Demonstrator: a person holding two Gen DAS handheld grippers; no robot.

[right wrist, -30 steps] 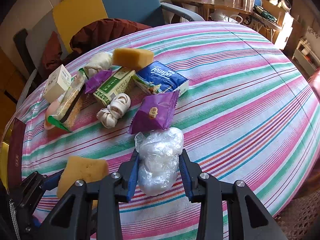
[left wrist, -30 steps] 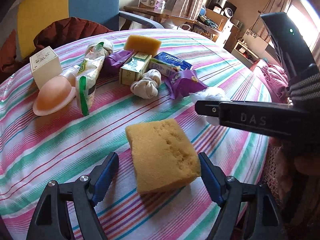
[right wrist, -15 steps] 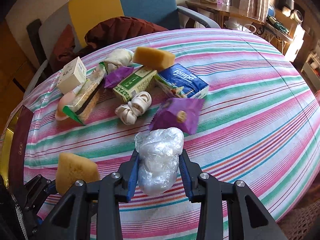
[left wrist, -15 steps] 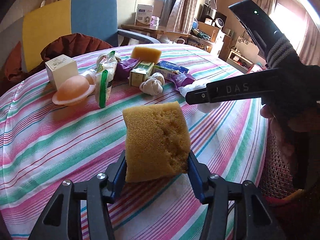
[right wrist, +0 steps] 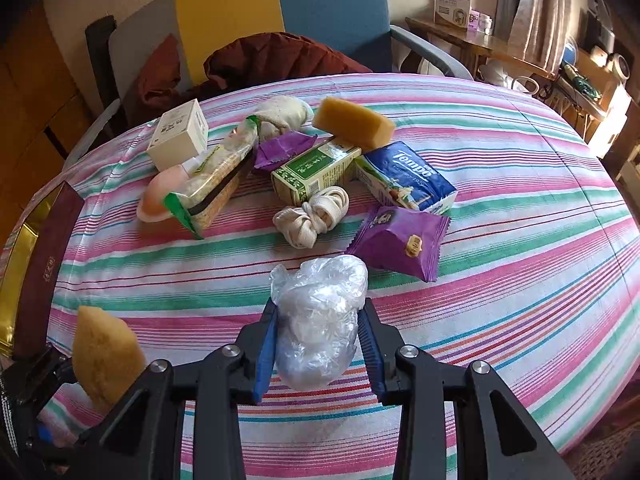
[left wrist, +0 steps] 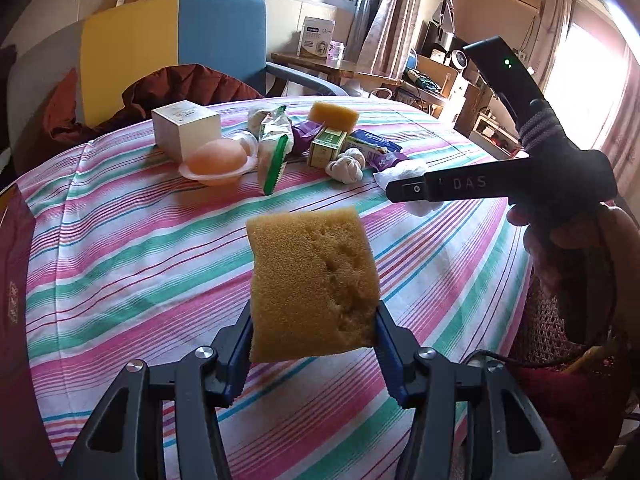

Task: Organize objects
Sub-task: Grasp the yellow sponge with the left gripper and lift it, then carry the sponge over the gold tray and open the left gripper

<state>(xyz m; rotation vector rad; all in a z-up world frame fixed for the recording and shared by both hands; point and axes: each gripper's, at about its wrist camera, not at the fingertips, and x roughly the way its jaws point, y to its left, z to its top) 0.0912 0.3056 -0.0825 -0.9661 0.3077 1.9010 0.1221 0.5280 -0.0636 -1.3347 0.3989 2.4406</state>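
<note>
My left gripper (left wrist: 314,344) is shut on a yellow sponge (left wrist: 312,284) and holds it above the striped tablecloth (left wrist: 120,248). The sponge also shows at the lower left of the right wrist view (right wrist: 106,354). My right gripper (right wrist: 318,346) is shut on a crumpled clear plastic bag (right wrist: 318,320), held over the table's near side. In the left wrist view the right gripper (left wrist: 400,190) reaches in from the right with the bag (left wrist: 404,172) partly hidden behind it.
A cluster lies at the far side: a second sponge (right wrist: 352,122), Tempo tissue pack (right wrist: 404,178), green box (right wrist: 316,170), purple packet (right wrist: 400,240), white rope bundle (right wrist: 312,220), white box (right wrist: 178,134), peach dish (right wrist: 160,196), long snack pack (right wrist: 212,176). A chair (right wrist: 280,12) stands behind.
My left gripper closed on the sponge and lifted it off the cloth. My right gripper kept its hold on the plastic bag and rose slightly.
</note>
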